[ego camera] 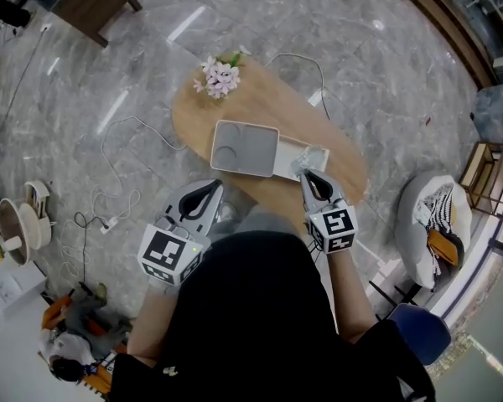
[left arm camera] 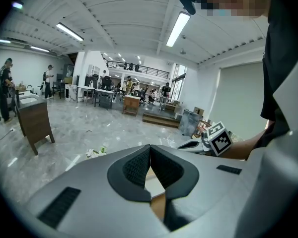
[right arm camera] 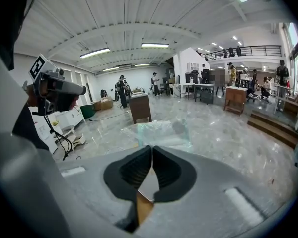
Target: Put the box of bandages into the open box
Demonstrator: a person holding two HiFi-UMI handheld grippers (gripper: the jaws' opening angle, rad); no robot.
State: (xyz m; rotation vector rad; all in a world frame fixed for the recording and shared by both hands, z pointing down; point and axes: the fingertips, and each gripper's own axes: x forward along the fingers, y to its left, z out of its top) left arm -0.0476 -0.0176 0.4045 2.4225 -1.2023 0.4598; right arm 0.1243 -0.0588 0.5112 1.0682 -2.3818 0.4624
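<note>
Bandage box [ego camera: 308, 157], seemingly the clear plastic case, is lying on the wooden table [ego camera: 235, 99], just right of the open box [ego camera: 256, 149]. The right gripper [ego camera: 306, 174] is hovering at its near side, jaws together and gripping nothing. The left gripper [ego camera: 211, 187] is hanging closed and empty too. The case is probably light, stiff and slick, so I'd be pinching across its narrow sides.

The left gripper [ego camera: 208, 193] and right gripper [ego camera: 312, 181] point forward, jaws pressed together.
</note>
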